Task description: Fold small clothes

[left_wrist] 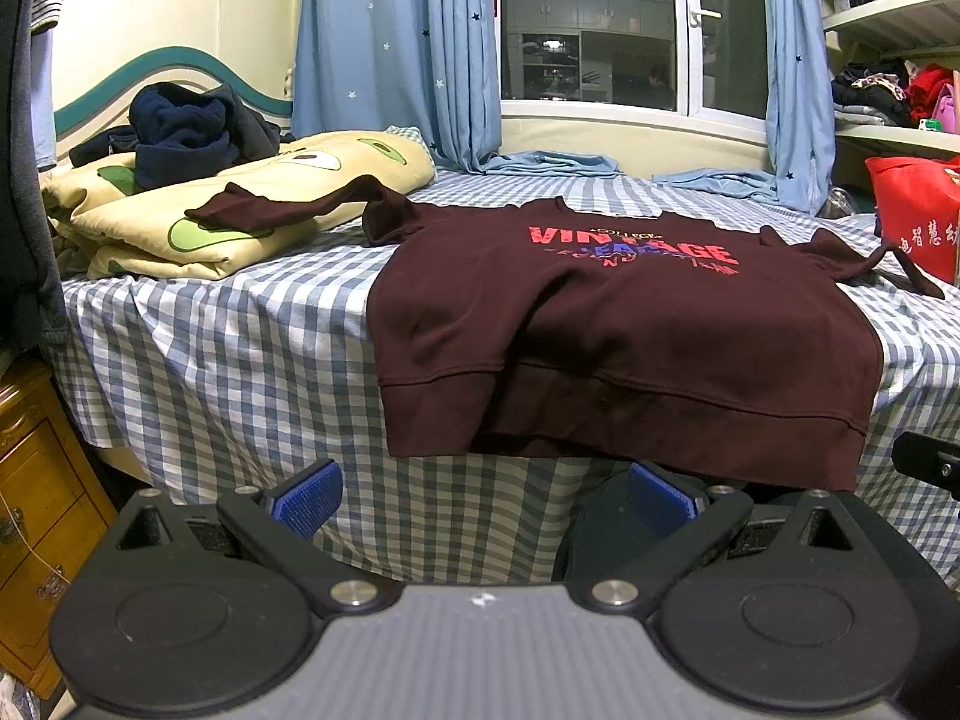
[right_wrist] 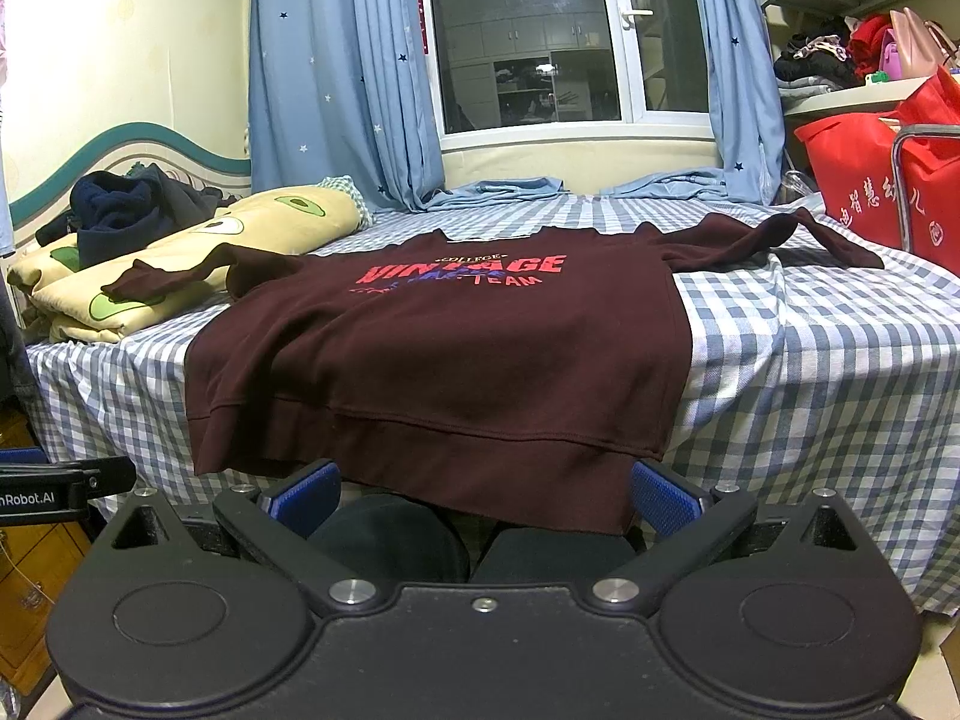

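Note:
A dark maroon sweatshirt (left_wrist: 630, 330) with red "VINTAGE" print lies flat, front up, on the checked bed (left_wrist: 240, 360); its hem hangs over the near edge. It also shows in the right wrist view (right_wrist: 450, 348). Its sleeves spread out to both sides, the left one (left_wrist: 270, 207) draped onto a folded quilt. My left gripper (left_wrist: 486, 498) is open and empty, just below the hem's left part. My right gripper (right_wrist: 486, 495) is open and empty, just below the hem's right part.
A folded yellow avocado-print quilt (left_wrist: 240, 198) with dark clothes (left_wrist: 186, 132) piled on it lies at the bed's left. A red bag (right_wrist: 870, 192) stands at the right. Blue curtains (right_wrist: 324, 72) and a window are behind. A wooden cabinet (left_wrist: 36, 480) stands at lower left.

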`<state>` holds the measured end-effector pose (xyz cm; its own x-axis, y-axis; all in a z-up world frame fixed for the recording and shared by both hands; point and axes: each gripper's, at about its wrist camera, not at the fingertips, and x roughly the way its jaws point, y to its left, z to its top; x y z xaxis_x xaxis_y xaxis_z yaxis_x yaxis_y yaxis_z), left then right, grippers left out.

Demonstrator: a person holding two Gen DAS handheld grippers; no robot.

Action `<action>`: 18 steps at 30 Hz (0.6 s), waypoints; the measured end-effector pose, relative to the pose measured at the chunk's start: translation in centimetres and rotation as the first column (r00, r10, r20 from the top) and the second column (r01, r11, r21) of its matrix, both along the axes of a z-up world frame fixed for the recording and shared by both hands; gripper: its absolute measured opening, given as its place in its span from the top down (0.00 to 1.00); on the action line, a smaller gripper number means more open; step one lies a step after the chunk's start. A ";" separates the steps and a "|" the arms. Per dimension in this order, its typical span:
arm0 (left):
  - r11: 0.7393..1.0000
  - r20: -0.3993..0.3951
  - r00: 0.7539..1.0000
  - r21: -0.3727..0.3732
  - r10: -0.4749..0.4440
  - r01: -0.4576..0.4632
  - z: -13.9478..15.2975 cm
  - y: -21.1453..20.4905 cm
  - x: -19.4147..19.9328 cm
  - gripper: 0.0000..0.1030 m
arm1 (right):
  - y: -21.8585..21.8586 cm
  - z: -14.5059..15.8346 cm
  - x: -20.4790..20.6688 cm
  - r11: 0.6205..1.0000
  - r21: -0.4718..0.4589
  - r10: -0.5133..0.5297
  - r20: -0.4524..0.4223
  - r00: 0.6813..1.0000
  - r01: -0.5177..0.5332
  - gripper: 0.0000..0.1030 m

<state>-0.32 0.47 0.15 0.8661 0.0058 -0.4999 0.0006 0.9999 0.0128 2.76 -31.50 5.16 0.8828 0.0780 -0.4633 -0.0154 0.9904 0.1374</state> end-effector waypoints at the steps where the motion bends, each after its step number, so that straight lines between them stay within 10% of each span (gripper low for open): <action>1: 1.000 0.000 1.000 0.000 0.000 0.000 0.0 0.0 0.0 0.01 | 0.0 0.0 0.0 1.000 0.000 0.000 0.000 1.000 0.000 0.00; 18: 1.000 -0.007 1.000 0.004 0.001 -0.001 -0.5 0.2 0.4 0.01 | 0.0 0.0 0.1 1.000 0.003 0.001 -0.001 1.000 -0.001 0.00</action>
